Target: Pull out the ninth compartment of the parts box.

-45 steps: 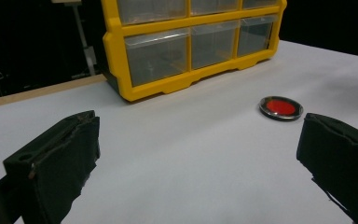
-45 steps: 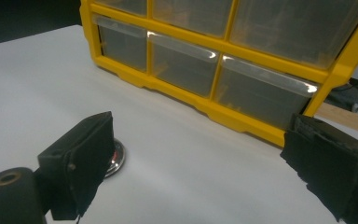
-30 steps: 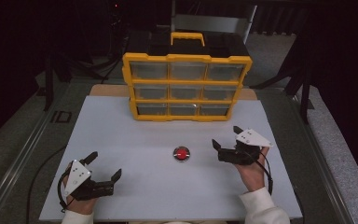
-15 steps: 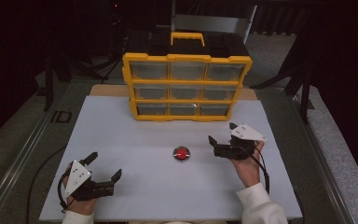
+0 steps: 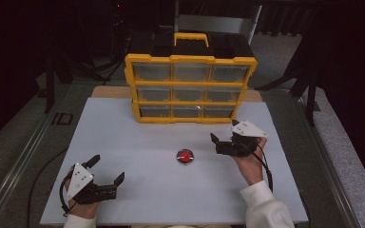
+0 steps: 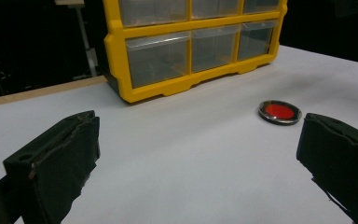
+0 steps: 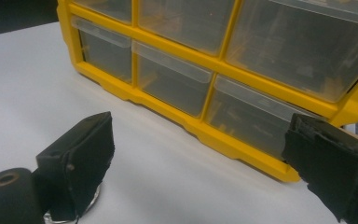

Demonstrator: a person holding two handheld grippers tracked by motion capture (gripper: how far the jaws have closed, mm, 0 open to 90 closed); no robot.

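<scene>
organizer [image 5: 190, 88]: glossy yellow plastic, clear drawers | disc [image 5: 185, 156]: shiny metal rim | table [image 5: 138, 142]: matt white

Yellow drawer organizer [image 5: 190, 88] (drawers shut).

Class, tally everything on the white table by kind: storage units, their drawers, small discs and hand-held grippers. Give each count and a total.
Yellow drawer cabinet: 1
Clear drawers: 9
Red disc: 1
Hand-held grippers, left and right: 2
Total: 13
</scene>
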